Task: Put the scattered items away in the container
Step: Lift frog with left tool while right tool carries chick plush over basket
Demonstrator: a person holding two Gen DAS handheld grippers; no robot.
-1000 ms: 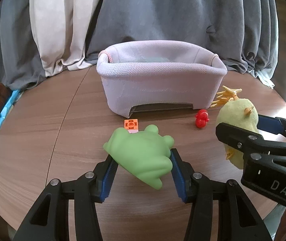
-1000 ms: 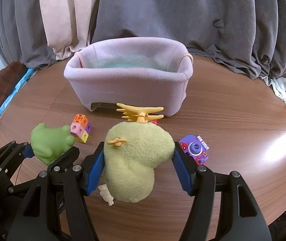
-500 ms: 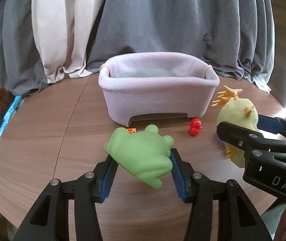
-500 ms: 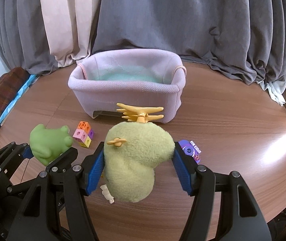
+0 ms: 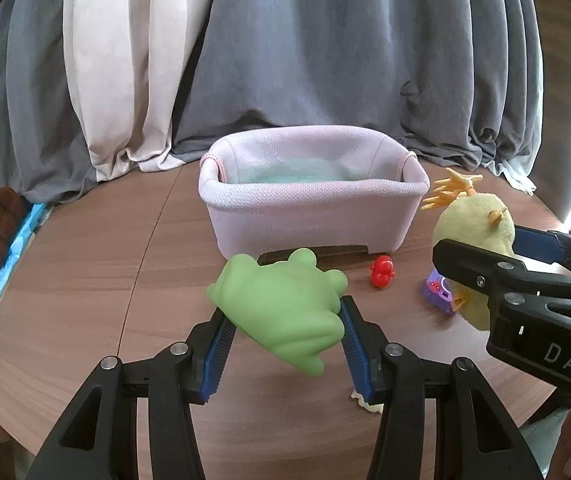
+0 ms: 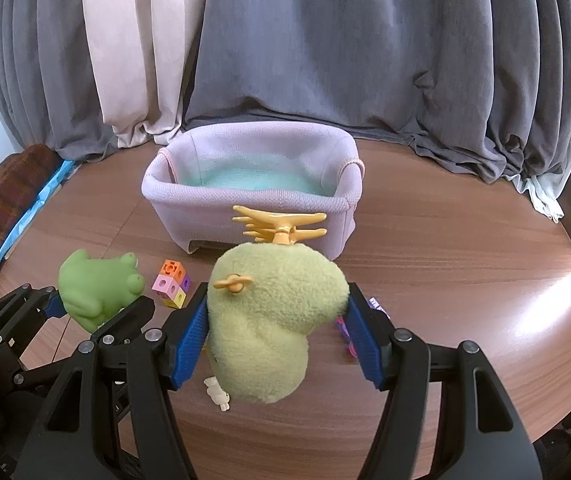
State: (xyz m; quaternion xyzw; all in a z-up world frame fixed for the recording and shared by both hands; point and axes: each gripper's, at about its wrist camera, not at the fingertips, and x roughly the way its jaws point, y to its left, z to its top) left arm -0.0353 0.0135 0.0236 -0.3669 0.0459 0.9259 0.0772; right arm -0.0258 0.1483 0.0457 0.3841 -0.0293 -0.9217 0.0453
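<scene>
Grey and cream curtains [image 5: 245, 80] hang in heavy folds behind a round wood-grain table [image 5: 85, 280], whose smooth top gleams at the right edge. Near the back of it stands the container, a soft pink fabric basket [image 5: 309, 220] with a woven, rolled rim and a pale teal floor, its long side facing the cameras.

The left gripper [image 5: 283, 336] is clenched on a green rubber frog [image 5: 281, 312]: smooth, matte and rounded, lifted clear of the tabletop, its long axis running from the near right up to the far left, its bulging eyes toward the basket. The right gripper [image 6: 277, 328] squeezes a yellow-green plush chick [image 6: 269, 320] between ribbed blue pads, the fleecy body hanging below the jaws and its orange plastic feet [image 6: 281, 224] pointing up and away toward the basket.

On the table lie a small red toy [image 5: 382, 276] in front of the basket, a purple toy [image 5: 439, 292] beside the plush, a cluster of coloured cubes [image 6: 171, 284] between the two grippers, and a small cream figure [image 6: 217, 394] under the plush.
</scene>
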